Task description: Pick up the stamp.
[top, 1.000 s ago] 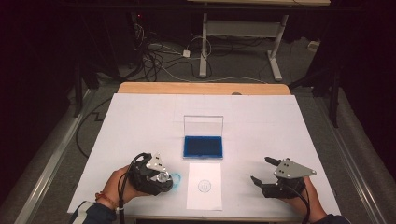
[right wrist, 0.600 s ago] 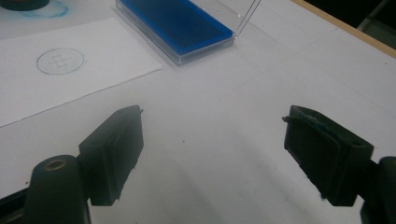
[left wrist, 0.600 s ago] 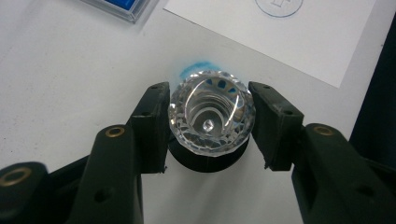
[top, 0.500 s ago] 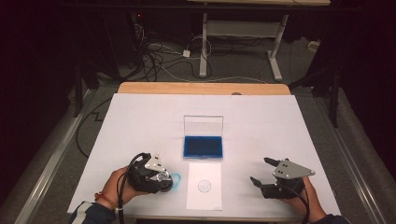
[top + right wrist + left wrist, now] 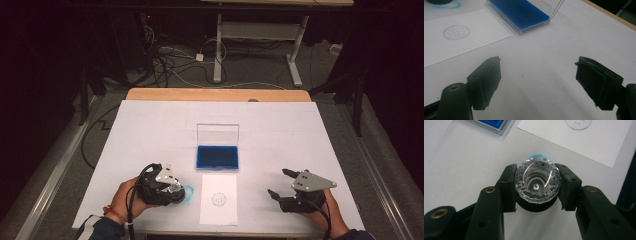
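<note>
White-covered table [image 5: 150, 125]. Left gripper [image 5: 537, 187]: jaws closed on both sides of a faceted clear-topped stamp [image 5: 538, 183] with a black base, standing on the table at about 7 o'clock from the ink pad; faint blue smudge on the surface beside it. Right gripper [image 5: 537, 85]: jaws spread wide, nothing between them, low over bare table at 4 o'clock. Blue ink pad [image 5: 217, 156]: centre, clear lid raised at its far edge. Paper sheet [image 5: 218, 198]: at 6 o'clock, just beside the pad, bearing a circular blue imprint.
</note>
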`<action>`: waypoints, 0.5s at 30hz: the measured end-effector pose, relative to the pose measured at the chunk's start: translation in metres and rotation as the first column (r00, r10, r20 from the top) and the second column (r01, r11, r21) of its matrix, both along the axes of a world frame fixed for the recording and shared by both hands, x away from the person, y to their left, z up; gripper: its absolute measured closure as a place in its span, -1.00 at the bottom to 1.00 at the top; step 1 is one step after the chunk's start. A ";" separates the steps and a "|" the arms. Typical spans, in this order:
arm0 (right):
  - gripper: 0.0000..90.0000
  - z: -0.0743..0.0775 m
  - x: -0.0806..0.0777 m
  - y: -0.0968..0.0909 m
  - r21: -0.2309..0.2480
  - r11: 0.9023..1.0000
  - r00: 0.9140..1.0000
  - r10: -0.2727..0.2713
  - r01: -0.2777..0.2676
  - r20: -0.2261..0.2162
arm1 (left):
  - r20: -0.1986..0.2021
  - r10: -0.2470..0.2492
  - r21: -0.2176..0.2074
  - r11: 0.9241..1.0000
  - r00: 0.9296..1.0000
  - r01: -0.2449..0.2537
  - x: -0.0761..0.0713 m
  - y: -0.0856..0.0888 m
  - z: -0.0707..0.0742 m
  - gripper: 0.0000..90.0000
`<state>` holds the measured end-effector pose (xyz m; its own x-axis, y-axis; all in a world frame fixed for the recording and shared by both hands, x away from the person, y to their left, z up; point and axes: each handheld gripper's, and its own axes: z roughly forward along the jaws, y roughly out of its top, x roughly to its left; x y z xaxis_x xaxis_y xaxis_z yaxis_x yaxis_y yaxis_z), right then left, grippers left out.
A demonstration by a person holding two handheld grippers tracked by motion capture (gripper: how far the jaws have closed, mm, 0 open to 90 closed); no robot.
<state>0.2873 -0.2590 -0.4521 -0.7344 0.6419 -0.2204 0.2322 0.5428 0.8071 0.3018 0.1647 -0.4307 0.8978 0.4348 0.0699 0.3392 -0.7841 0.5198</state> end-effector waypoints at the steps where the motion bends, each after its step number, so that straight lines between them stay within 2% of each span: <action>1: -0.55 0.000 0.001 0.000 0.003 1.000 1.000 0.000 0.000 -0.001 | 0.011 0.007 0.000 1.000 1.000 -0.007 0.000 0.000 0.001 0.20; 4: -0.55 -0.001 0.003 0.000 0.005 1.000 1.000 -0.001 0.002 -0.006 | 0.012 0.010 -0.045 0.999 1.000 -0.010 0.000 0.003 0.004 0.20; 11: -0.55 -0.001 0.003 -0.002 0.017 1.000 1.000 -0.004 0.004 0.000 | 0.029 0.005 -0.076 0.997 1.000 -0.003 0.000 0.006 0.009 0.20; 12: -0.55 0.000 0.002 -0.003 0.025 1.000 1.000 -0.005 0.005 0.009 | 0.044 0.010 -0.084 0.996 0.999 -0.006 -0.001 0.006 0.010 0.21; 15: -0.55 0.001 0.002 -0.003 0.027 1.000 1.000 -0.004 0.004 0.018 | 0.051 0.002 -0.093 0.996 0.999 0.003 -0.001 0.006 0.012 0.20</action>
<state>0.2890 -0.2624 -0.4516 -0.7279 0.6508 -0.2157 0.2199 0.5196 0.8256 0.3008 0.1710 -0.4183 0.8944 0.4409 0.0750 0.3097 -0.7317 0.6072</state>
